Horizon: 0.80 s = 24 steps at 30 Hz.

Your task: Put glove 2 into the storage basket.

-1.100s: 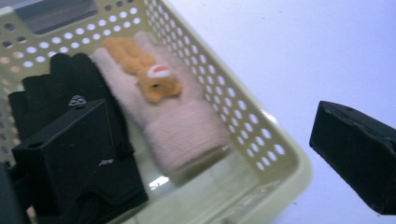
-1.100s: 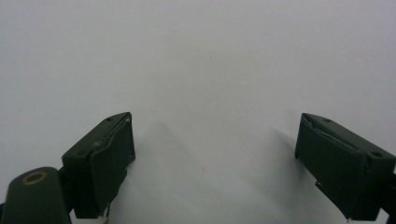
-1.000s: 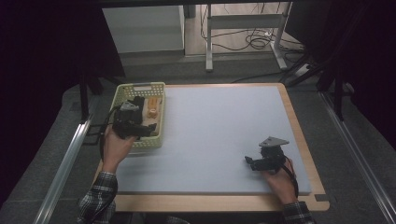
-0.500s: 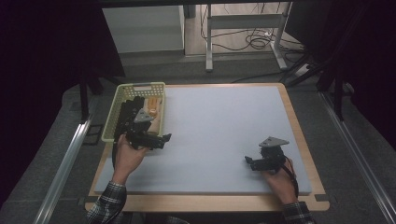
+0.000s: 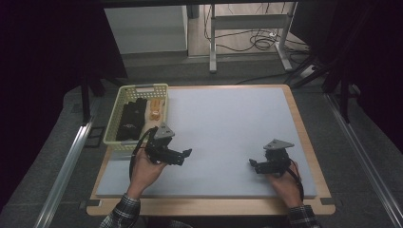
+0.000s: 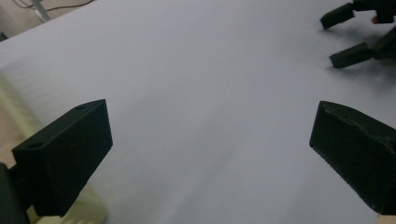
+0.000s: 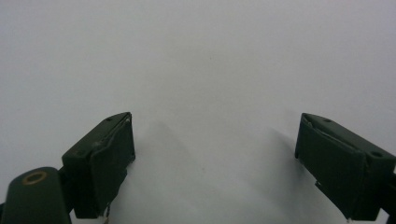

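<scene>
Two open-jawed grippers sit over the pale grey mat (image 5: 228, 128) on the wooden table (image 5: 311, 142), nothing held, the left gripper (image 5: 183, 156) just beside the yellow basket (image 5: 124, 90) with dark items and an orange piece (image 5: 154, 114), the right gripper (image 5: 254, 165) well apart near the mat's front right

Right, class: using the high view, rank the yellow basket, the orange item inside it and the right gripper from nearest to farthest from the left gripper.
1. Yellow basket, just beyond the left gripper.
2. Orange item, inside the basket, farther back.
3. Right gripper, across the mat.
</scene>
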Tool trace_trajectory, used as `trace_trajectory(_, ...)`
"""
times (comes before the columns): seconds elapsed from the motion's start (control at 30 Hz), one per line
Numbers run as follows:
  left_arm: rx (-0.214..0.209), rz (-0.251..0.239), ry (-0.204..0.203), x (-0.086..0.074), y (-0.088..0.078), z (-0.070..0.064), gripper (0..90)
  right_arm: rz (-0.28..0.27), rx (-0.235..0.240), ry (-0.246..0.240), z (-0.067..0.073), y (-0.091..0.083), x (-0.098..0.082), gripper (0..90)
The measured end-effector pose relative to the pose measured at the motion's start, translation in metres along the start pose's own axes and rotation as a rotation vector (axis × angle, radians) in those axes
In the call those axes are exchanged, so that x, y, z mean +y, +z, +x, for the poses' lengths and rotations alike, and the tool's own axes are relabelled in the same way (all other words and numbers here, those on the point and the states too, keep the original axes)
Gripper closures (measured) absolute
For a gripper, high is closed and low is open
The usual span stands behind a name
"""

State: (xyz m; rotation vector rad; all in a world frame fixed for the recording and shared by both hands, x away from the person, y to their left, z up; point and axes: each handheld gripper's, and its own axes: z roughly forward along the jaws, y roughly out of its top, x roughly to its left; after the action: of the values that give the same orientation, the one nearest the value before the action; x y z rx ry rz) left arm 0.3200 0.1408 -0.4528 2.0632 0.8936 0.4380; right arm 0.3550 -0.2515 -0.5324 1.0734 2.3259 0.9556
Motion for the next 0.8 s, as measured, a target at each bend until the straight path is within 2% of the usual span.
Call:
trace_trajectory(0.13, -0.015, 0.006, 0.029, -0.005, 0.009, -0.013, 0.0, 0.0, 0.0, -0.001, 0.0, 0.0, 0.0, 11.4)
trace_trajectory(0.33, -0.044, 0.017, 0.033, -0.018, 0.022, -0.024, 0.0, 0.0, -0.001, -0.001, 0.0, 0.0, 0.0, 11.4)
trace_trajectory(0.63, -0.067, 0.026, 0.044, -0.042, 0.033, -0.031, 0.0, 0.0, -0.001, -0.001, 0.0, 0.0, 0.0, 11.4)
trace_trajectory(0.8, -0.058, 0.047, 0.052, -0.056, 0.038, -0.031, 0.0, 0.0, -0.001, -0.001, 0.0, 0.0, 0.0, 11.4)
